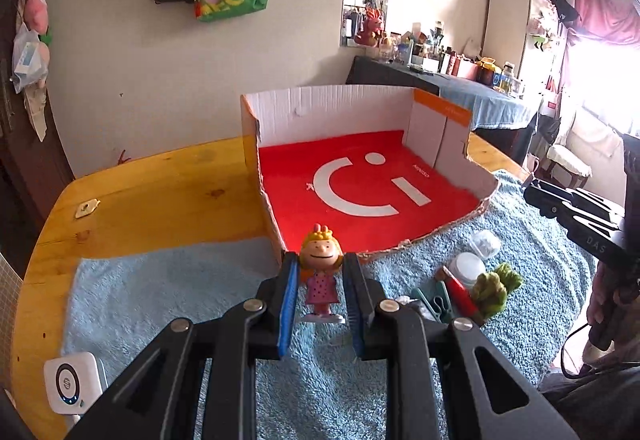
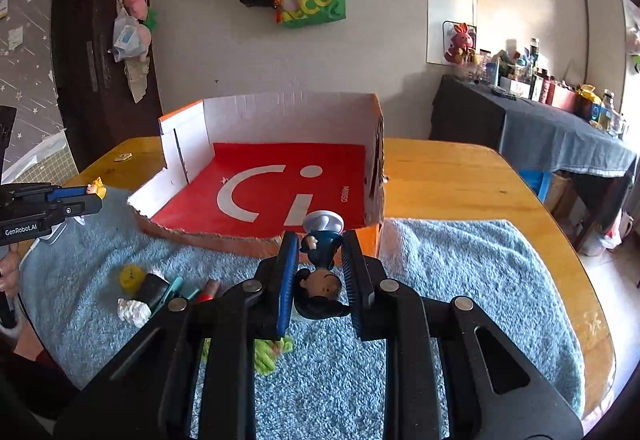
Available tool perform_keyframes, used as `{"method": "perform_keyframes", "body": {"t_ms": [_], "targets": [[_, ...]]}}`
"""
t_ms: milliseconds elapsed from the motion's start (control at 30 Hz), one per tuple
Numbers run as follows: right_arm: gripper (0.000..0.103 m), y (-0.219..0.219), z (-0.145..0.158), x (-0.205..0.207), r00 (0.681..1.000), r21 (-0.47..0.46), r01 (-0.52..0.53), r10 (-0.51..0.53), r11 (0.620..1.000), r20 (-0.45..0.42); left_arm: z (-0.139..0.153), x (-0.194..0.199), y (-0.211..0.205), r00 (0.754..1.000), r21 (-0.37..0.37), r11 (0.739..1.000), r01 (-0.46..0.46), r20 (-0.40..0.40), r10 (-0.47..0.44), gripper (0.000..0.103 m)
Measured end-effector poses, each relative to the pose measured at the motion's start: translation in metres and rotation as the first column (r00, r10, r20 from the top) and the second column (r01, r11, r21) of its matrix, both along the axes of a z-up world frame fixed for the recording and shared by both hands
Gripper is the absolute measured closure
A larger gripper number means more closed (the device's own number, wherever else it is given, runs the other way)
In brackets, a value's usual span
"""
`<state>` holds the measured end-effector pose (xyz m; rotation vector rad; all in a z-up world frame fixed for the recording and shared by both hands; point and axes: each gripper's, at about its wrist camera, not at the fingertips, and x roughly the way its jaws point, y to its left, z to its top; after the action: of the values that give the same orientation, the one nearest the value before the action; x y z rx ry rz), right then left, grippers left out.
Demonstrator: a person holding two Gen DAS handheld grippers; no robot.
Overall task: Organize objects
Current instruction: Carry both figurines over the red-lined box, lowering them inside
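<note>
Here, left tongs (image 1: 320, 280) nearly closed, blue pads clamped on a blonde doll (image 1: 321, 272) in a pink dress, upright, held above the towel (image 1: 160, 292) just in front of the box (image 1: 360, 180). Right tongs (image 2: 320, 272) fully pinched on a dark-haired doll (image 2: 320, 280) in blue, upside down with its white base (image 2: 323, 221) pointing at the box, also just in front of the torn front edge. The box sits open on the counter (image 2: 460, 176), red liner with white logo inside, nothing else in it. Before the box on the towel, between the two tongs: a clutter pile (image 1: 460, 288) with a green plush (image 1: 494, 286), red tube, teal clips, white caps. A white gadget (image 1: 72, 386) sits well left of the box, at the towel's near corner.
</note>
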<state>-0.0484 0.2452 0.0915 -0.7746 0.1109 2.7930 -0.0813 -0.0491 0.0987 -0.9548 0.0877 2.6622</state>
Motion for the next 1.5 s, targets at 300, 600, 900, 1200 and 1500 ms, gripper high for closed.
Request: {"method": "perform_keyframes", "body": {"t_ms": [300, 600, 900, 1200, 1500], "targets": [[0.082, 0.005, 0.002, -0.015, 0.999, -0.009, -0.029, 0.029, 1.000, 0.014, 0.005, -0.017, 0.007, 1.000, -0.020, 1.000, 0.020, 0.007, -0.020, 0.080], [0.082, 0.017, 0.011, -0.056, 0.993, -0.004, -0.103, 0.103, 0.995, 0.054, -0.005, -0.062, 0.026, 0.994, -0.069, 0.994, 0.080, 0.074, -0.075, 0.080], [0.082, 0.045, -0.007, -0.106, 0.954, -0.072, -0.180, 0.192, 0.981, 0.232, -0.030, -0.102, 0.042, 0.976, -0.145, 0.978, 0.151, 0.180, -0.124, 0.080], [0.082, 0.051, -0.028, -0.134, 0.889, -0.086, -0.238, 0.252, 0.968, 0.382, -0.051, -0.119, 0.056, 0.960, -0.217, 0.956, 0.199, 0.237, -0.146, 0.080], [0.082, 0.044, -0.041, -0.149, 0.824, -0.032, -0.297, 0.273, 0.954, 0.496, -0.056, -0.123, 0.060, 0.948, -0.235, 0.943, 0.235, 0.269, -0.169, 0.080]]}}
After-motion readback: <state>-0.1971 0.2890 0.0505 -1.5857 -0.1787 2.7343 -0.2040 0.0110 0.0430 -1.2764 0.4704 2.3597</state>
